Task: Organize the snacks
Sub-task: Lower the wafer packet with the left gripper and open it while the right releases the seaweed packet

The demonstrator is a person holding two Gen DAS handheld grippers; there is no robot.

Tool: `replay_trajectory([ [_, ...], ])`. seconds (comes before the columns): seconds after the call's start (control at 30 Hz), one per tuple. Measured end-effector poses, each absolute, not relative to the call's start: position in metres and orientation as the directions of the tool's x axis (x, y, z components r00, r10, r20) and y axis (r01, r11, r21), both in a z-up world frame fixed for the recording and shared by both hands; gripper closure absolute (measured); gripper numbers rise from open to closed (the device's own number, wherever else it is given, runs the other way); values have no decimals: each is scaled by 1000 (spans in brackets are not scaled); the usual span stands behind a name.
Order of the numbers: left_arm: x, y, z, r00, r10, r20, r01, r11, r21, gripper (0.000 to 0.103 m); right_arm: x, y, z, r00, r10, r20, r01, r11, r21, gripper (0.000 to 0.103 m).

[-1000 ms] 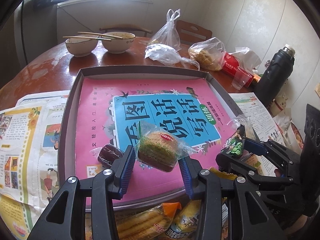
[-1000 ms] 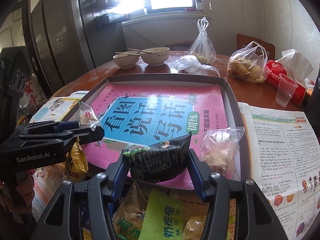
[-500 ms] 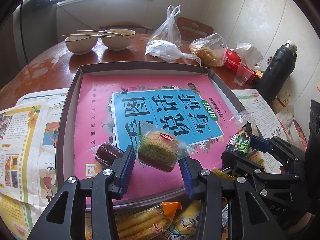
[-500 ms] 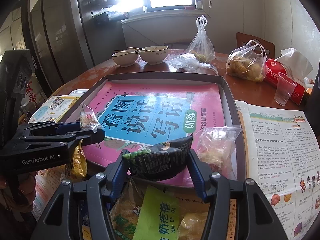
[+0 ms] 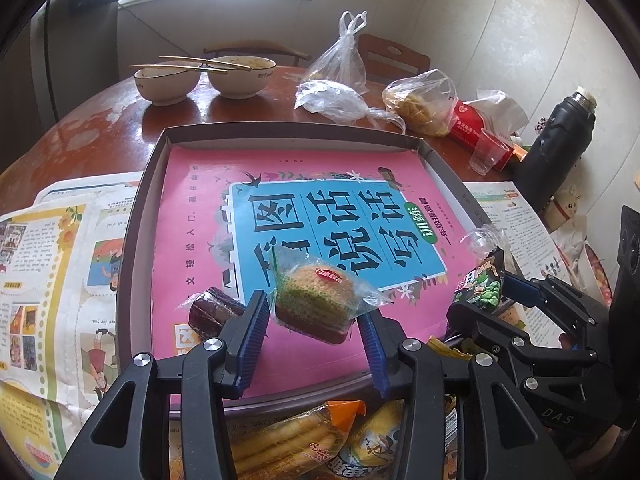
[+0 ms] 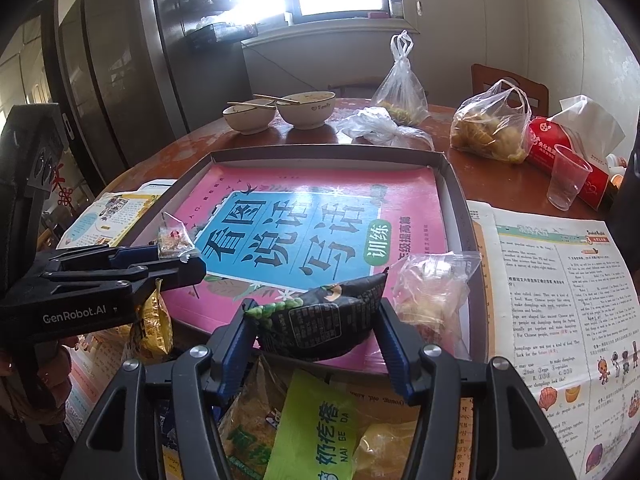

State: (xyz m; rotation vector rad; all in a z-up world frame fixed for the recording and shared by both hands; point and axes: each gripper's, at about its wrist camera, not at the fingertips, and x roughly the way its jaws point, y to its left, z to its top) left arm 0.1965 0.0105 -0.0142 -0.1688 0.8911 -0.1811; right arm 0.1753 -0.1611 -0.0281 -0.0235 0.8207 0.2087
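Note:
My left gripper (image 5: 312, 322) is shut on a clear-wrapped layered cake (image 5: 316, 300) and holds it above the near part of the shallow grey tray (image 5: 144, 200), which is lined with a pink and blue book cover. A dark wrapped snack (image 5: 212, 310) lies in the tray by the left finger. My right gripper (image 6: 316, 328) is shut on a black pea-snack packet (image 6: 320, 320) at the tray's near edge. A clear-wrapped snack (image 6: 432, 288) lies in the tray's near right corner. The left gripper (image 6: 176, 256) shows at the left of the right wrist view.
A heap of snack packets (image 6: 304, 428) lies below both grippers, in front of the tray. Newspapers (image 6: 560, 288) flank the tray. Two bowls with chopsticks (image 5: 200, 76), plastic bags (image 5: 420, 104), a plastic cup (image 6: 568, 180) and a black flask (image 5: 556, 148) stand behind.
Both grippers have moved slightly forward over the tray's near edge, each keeping its snack. Nothing was let go.

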Motion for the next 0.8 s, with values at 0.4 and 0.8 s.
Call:
replay_trajectory([
  [0.4,194,12,-10,621,-242,-745,85,966,-243,52,173,-163,-25,668,174,-723,-186,980,64,43],
  [0.8,185,13,-1,640,-226,-734,71,969,-236,49,169,-165,-17,686,171,-707,-175,982,67,38],
])
